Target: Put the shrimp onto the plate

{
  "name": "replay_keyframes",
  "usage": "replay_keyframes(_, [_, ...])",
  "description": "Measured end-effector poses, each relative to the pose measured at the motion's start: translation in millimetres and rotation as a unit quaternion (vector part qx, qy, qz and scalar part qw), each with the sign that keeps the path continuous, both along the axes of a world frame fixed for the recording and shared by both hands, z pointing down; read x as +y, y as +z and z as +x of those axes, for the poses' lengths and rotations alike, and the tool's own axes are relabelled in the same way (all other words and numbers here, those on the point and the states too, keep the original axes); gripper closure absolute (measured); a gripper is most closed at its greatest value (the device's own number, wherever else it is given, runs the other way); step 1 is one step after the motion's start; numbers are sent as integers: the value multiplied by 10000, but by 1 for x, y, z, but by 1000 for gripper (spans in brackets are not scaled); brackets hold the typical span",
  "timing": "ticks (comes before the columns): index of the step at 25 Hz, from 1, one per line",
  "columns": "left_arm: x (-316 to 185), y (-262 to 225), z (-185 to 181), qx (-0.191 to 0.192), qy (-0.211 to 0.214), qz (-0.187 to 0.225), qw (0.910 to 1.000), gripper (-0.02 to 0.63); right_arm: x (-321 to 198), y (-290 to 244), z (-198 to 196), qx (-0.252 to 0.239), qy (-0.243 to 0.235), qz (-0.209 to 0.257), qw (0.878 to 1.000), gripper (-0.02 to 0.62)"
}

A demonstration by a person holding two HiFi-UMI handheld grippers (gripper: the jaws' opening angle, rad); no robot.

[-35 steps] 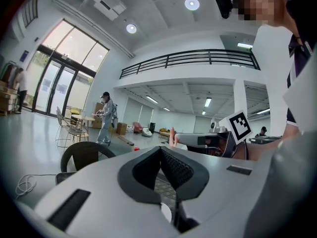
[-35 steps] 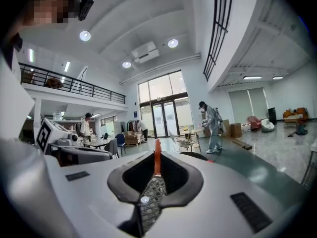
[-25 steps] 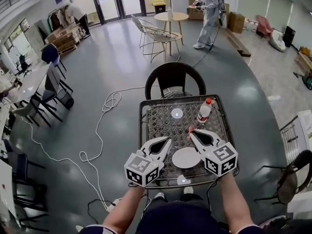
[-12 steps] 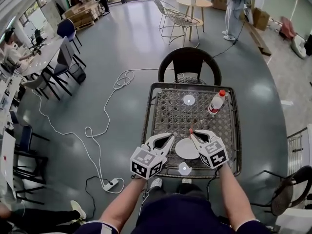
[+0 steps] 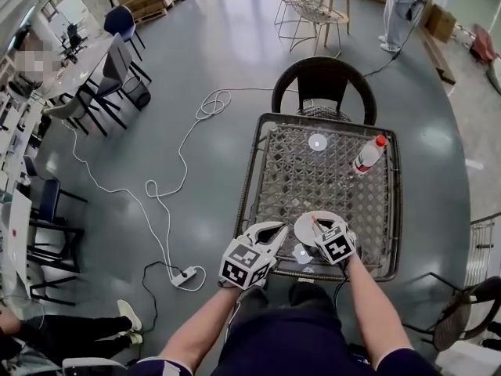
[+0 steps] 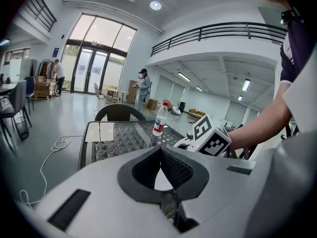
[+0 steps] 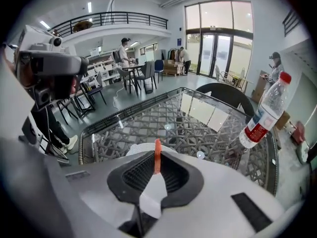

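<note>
The shrimp (image 7: pixel 157 155) is a thin orange-red strip pinched upright between the tips of my right gripper (image 7: pixel 156 158). In the head view that right gripper (image 5: pixel 316 222) hangs over the white plate (image 5: pixel 307 227), which lies near the front edge of the wicker-pattern glass table (image 5: pixel 249 180); the shrimp (image 5: pixel 314 219) shows as a small red spot at the tips. The plate's rim (image 7: pixel 134 149) peeks out just beyond the jaws. My left gripper (image 5: pixel 277 227) is shut and empty, just left of the plate. Its tips (image 6: pixel 159 148) meet, with the right gripper's marker cube (image 6: pixel 211 136) beyond them.
A plastic water bottle (image 5: pixel 368 155) with a red cap stands at the table's far right. Two small white discs (image 5: pixel 317 141) (image 5: pixel 301 253) lie at the far centre and near edge. A dark chair (image 5: pixel 325 84) faces the far side. A cable (image 5: pixel 182 167) lies on the floor to the left.
My right gripper has drawn back with the shrimp, from beyond the plate to over it. The left gripper stayed beside the plate. The head view has swung to the left.
</note>
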State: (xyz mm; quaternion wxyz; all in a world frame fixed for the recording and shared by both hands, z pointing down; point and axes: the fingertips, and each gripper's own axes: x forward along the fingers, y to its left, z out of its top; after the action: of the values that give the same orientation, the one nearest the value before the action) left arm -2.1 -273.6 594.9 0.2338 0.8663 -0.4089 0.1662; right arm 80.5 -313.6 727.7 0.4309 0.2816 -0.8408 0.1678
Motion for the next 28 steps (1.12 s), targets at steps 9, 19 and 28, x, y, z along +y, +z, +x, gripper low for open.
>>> replay_keyframes(9, [18, 22, -11, -69, 78, -320, 9994, 597, 6, 48, 9, 1056, -317, -152, 9938, 554])
replay_keyframes(19, [23, 20, -18, -95, 118, -364, 9992, 597, 0, 51, 4, 926, -120, -251, 9953, 560])
replay_keyframes(28, [11, -2, -2, 248, 293, -150, 9991, 597, -23, -25, 5, -225, 648, 211, 9974, 560])
